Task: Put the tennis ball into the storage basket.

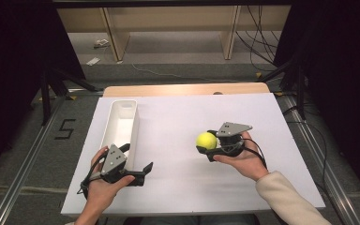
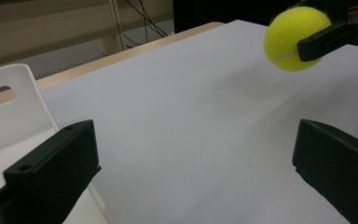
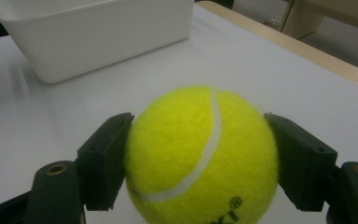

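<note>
Toward the right half of the white worktop (image 1: 178,117), a person's right hand (image 1: 243,159) holds the right tongs (image 1: 208,143), whose two black jaws are clamped on a yellow-green tennis ball (image 1: 206,140). In the right gripper view the pads press the ball (image 3: 200,154) from left and right, and its white seam curves from the upper right down to the lower left, with a bit of black printing near the bottom. Being round, the ball has no long axis; the tongs holding it point leftward across the worktop, toward the white bin. In the left gripper view the ball (image 2: 297,39) appears lifted off the surface, with a soft shadow on the worktop beneath.

Along the left edge of the worktop lies a long, narrow white plastic bin (image 1: 120,123), its long axis running from the near side to the far side. It has a handle slot in its end wall.

Near the front left corner, the left hand (image 1: 101,187) holds the left tongs (image 1: 143,172), pointing right. Their jaws stand wide apart with nothing between them, just beside the bin's near end.
</note>
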A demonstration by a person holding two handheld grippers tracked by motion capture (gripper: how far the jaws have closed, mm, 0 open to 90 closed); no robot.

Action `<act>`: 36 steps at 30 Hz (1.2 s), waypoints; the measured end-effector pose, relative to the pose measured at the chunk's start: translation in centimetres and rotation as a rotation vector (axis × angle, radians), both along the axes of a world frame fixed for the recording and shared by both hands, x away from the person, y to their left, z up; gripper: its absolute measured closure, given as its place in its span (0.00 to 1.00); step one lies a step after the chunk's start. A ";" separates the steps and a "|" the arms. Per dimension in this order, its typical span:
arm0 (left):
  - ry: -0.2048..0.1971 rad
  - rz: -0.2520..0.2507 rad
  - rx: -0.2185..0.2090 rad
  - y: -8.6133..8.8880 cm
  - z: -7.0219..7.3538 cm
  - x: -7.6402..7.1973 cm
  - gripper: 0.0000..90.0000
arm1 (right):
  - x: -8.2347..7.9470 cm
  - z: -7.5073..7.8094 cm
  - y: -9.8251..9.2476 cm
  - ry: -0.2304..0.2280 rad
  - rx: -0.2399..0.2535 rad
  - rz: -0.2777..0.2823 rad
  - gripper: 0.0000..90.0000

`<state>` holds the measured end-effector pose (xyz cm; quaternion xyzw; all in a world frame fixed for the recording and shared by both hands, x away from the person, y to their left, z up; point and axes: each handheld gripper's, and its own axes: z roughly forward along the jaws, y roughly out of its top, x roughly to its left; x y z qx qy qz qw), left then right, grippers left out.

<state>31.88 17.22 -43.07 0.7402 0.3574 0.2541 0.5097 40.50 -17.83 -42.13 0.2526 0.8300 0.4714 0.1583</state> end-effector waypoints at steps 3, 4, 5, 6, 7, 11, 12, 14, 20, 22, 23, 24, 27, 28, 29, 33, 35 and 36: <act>0.003 -0.002 -0.001 0.0 -0.1 0.0 0.00 | 0.2 0.1 0.5 -0.002 0.001 0.000 0.30; 0.004 -0.005 0.000 -0.1 0.0 0.0 0.00 | 0.2 0.1 0.6 -0.003 0.001 0.004 0.30; 0.004 -0.005 -0.001 -0.1 0.0 0.0 0.00 | 0.3 0.2 0.8 -0.001 0.000 0.004 0.30; 0.004 -0.005 -0.001 -0.1 0.0 0.0 0.00 | 0.3 0.2 1.0 -0.001 -0.001 0.004 0.30; 0.002 -0.007 0.000 -0.1 0.0 0.0 0.00 | 0.3 0.2 1.2 -0.003 -0.001 0.005 0.31; 0.002 -0.003 -0.002 -0.1 0.0 0.0 0.00 | 0.6 0.3 1.9 -0.004 -0.001 0.014 0.31; 0.002 -0.003 -0.002 -0.1 0.0 0.0 0.00 | 0.6 0.3 1.9 -0.004 -0.001 0.014 0.31; 0.002 -0.007 0.002 -0.1 0.0 -0.1 0.00 | 0.7 0.4 2.4 -0.003 -0.001 0.020 0.31; 0.003 -0.009 0.005 -0.1 -0.1 0.0 0.00 | 1.0 0.4 3.2 0.001 0.001 0.028 0.31; 0.004 -0.011 0.007 -0.2 -0.1 0.0 0.00 | 1.0 0.4 3.5 0.000 -0.001 0.035 0.31; 0.005 -0.012 0.008 -0.2 -0.1 -0.1 0.00 | 1.1 0.4 3.8 -0.002 0.000 0.039 0.31; 0.003 -0.012 0.005 -0.2 -0.1 -0.1 0.00 | 1.1 0.4 3.8 -0.002 0.000 0.039 0.31; 0.004 -0.013 0.006 -0.3 -0.1 -0.1 0.00 | 1.2 0.5 4.1 -0.002 0.002 0.038 0.31; 0.004 -0.013 0.006 -0.2 -0.1 -0.1 0.00 | 1.2 0.5 4.1 -0.002 0.002 0.038 0.31; 0.004 -0.013 0.006 -0.2 -0.1 -0.1 0.00 | 1.2 0.5 4.2 -0.001 0.003 0.037 0.31; 0.004 -0.011 0.008 -0.3 -0.1 -0.1 0.00 | 1.4 0.7 4.7 -0.004 0.008 0.040 0.31; 0.004 -0.012 0.010 -0.3 -0.1 -0.1 0.00 | 1.5 0.8 5.0 -0.009 0.010 0.047 0.31; 0.005 -0.012 0.010 -0.3 -0.1 0.0 0.00 | 1.5 0.8 5.0 -0.009 0.010 0.047 0.31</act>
